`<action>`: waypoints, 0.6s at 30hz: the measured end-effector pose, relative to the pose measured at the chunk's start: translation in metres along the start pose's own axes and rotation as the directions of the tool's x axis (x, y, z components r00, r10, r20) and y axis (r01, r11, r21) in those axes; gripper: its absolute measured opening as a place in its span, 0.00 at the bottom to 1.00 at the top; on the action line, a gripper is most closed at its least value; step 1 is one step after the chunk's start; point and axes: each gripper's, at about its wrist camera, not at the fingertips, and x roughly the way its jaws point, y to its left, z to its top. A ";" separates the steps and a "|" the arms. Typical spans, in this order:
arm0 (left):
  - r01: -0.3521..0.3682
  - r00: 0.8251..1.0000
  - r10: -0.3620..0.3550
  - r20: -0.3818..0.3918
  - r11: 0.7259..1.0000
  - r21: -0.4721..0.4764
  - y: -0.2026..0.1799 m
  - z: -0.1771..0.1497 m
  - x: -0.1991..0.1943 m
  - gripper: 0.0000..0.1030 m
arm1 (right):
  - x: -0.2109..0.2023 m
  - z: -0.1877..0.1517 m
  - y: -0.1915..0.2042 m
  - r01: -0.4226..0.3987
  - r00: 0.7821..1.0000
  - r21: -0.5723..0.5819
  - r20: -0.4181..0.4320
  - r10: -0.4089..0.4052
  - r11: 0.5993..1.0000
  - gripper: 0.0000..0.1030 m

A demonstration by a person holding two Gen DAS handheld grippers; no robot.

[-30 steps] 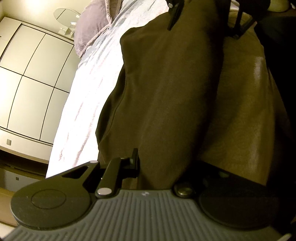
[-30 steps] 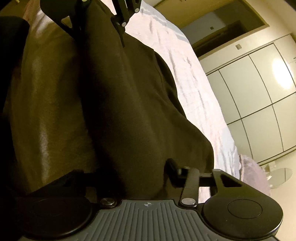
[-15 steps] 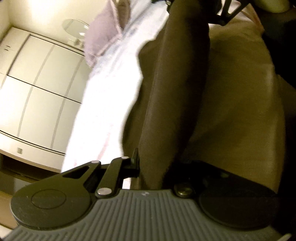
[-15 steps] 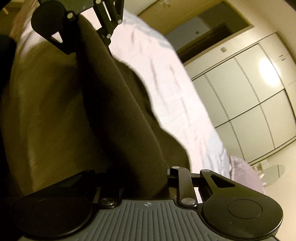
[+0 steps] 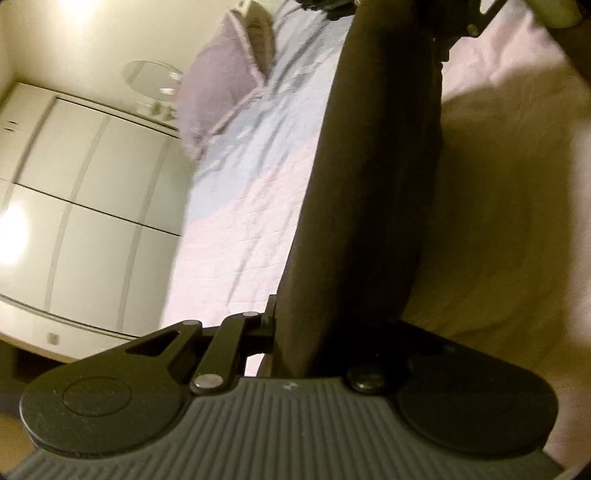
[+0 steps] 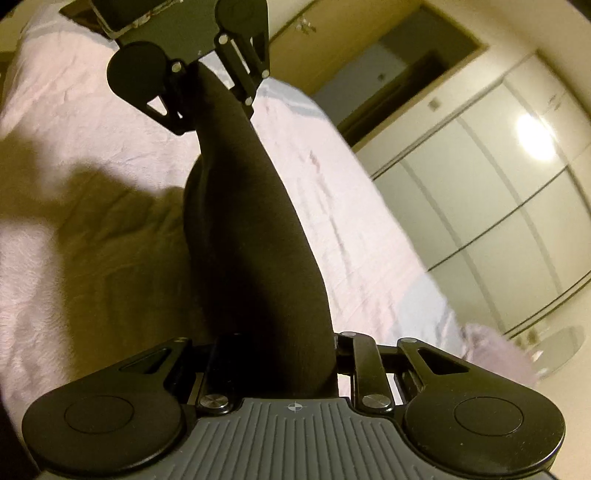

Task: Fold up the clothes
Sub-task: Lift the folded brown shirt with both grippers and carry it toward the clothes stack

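A dark brown garment (image 5: 369, 184) hangs as a narrow stretched band above the bed, running from one gripper to the other. My left gripper (image 5: 317, 332) is shut on its near end, and only the left finger (image 5: 271, 321) shows beside the cloth. The right gripper (image 5: 454, 22) holds the far end at the top of that view. In the right wrist view the garment (image 6: 251, 240) passes between the jaws of my right gripper (image 6: 273, 354), which is shut on it. The left gripper (image 6: 207, 81) clamps the other end at the top.
Under the garment lies a bed with a pale pink and blue sheet (image 5: 240, 240) (image 6: 351, 221), and the cloth's shadow falls on it. A lilac pillow (image 5: 218, 92) lies at the head. White wardrobe doors (image 5: 92, 184) (image 6: 498, 203) stand beside the bed.
Both grippers have risen. The garment, which lay spread wide on the bed, has come up off the sheet and drawn into a narrow taut band between them.
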 end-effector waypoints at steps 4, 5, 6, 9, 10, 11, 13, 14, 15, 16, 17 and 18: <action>0.128 0.992 -0.128 -0.008 0.991 0.023 0.031 0.040 -0.023 0.11 | -0.032 0.005 -0.047 -0.072 0.994 0.060 -0.079 0.076 0.996 0.21; 0.156 0.988 -0.156 -0.007 0.987 0.024 0.038 0.055 -0.030 0.11 | -0.043 0.004 -0.059 -0.089 0.990 0.075 -0.099 0.096 0.993 0.21; 0.184 0.983 -0.184 -0.007 0.983 0.025 0.046 0.070 -0.037 0.11 | -0.056 0.001 -0.072 -0.103 0.987 0.092 -0.116 0.113 0.990 0.21; 0.266 0.964 -0.266 -0.002 0.964 0.029 0.066 0.120 -0.057 0.11 | -0.095 -0.008 -0.108 -0.142 0.972 0.145 -0.167 0.166 0.979 0.21; 0.283 0.959 -0.283 0.005 0.959 0.034 0.071 0.138 -0.061 0.10 | -0.108 -0.012 -0.121 -0.154 0.966 0.164 -0.183 0.183 0.974 0.21; 0.299 0.954 -0.300 0.013 0.953 0.040 0.075 0.155 -0.066 0.10 | -0.121 -0.020 -0.134 -0.160 0.960 0.183 -0.198 0.196 0.970 0.21; 0.323 0.945 -0.325 0.031 0.945 0.053 0.085 0.183 -0.073 0.10 | -0.144 -0.035 -0.159 -0.149 0.954 0.206 -0.226 0.195 0.967 0.21; 0.331 0.942 -0.334 0.046 0.942 0.061 0.088 0.198 -0.073 0.10 | -0.155 -0.043 -0.172 -0.141 0.952 0.215 -0.240 0.192 0.966 0.21; 0.338 0.938 -0.342 0.061 0.939 0.068 0.091 0.213 -0.073 0.10 | -0.167 -0.051 -0.182 -0.129 0.949 0.225 -0.254 0.186 0.966 0.21; 0.341 0.935 -0.347 0.075 0.937 0.077 0.094 0.231 -0.070 0.10 | -0.178 -0.058 -0.188 -0.109 0.947 0.234 -0.270 0.173 0.966 0.21; 0.343 0.932 -0.350 0.090 0.935 0.087 0.095 0.245 -0.070 0.10 | -0.190 -0.065 -0.193 -0.090 0.945 0.243 -0.287 0.160 0.966 0.21; 0.341 0.930 -0.351 0.110 0.935 0.097 0.099 0.259 -0.067 0.10 | -0.201 -0.071 -0.199 -0.070 0.941 0.251 -0.303 0.147 0.965 0.21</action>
